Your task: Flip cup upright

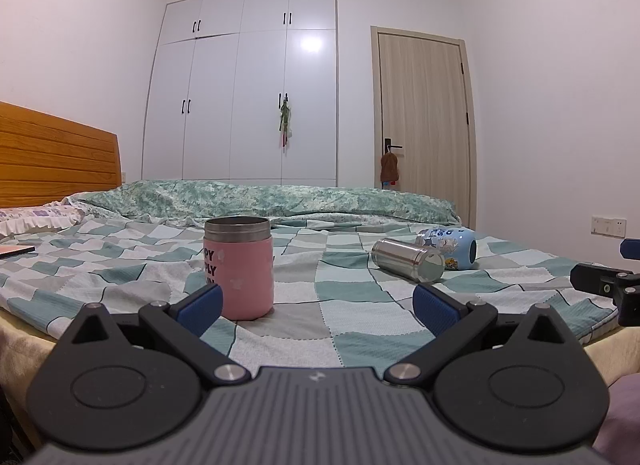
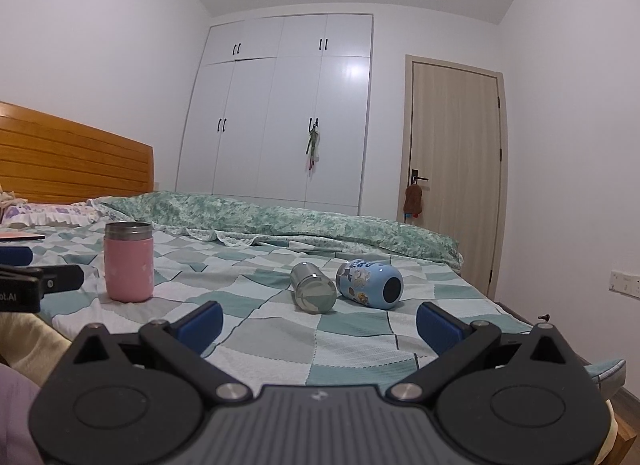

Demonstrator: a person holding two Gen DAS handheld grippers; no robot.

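Observation:
A pink cup (image 1: 239, 267) with a steel rim stands upright on the checked bedspread, just beyond my left gripper's left finger; it also shows in the right wrist view (image 2: 129, 262) at the left. A steel cup (image 1: 408, 259) lies on its side to the right, seen also in the right wrist view (image 2: 313, 287). A blue cartoon cup (image 1: 450, 247) lies on its side behind it, also in the right wrist view (image 2: 369, 283). My left gripper (image 1: 318, 307) is open and empty. My right gripper (image 2: 319, 323) is open and empty, short of the lying cups.
The checked bedspread (image 1: 352, 321) covers the bed, with a green quilt (image 1: 280, 199) rolled along the far side and a wooden headboard (image 1: 52, 153) at left. A white wardrobe (image 1: 244, 97) and a door (image 1: 424, 117) stand behind. The right gripper shows at the left view's right edge (image 1: 612, 285).

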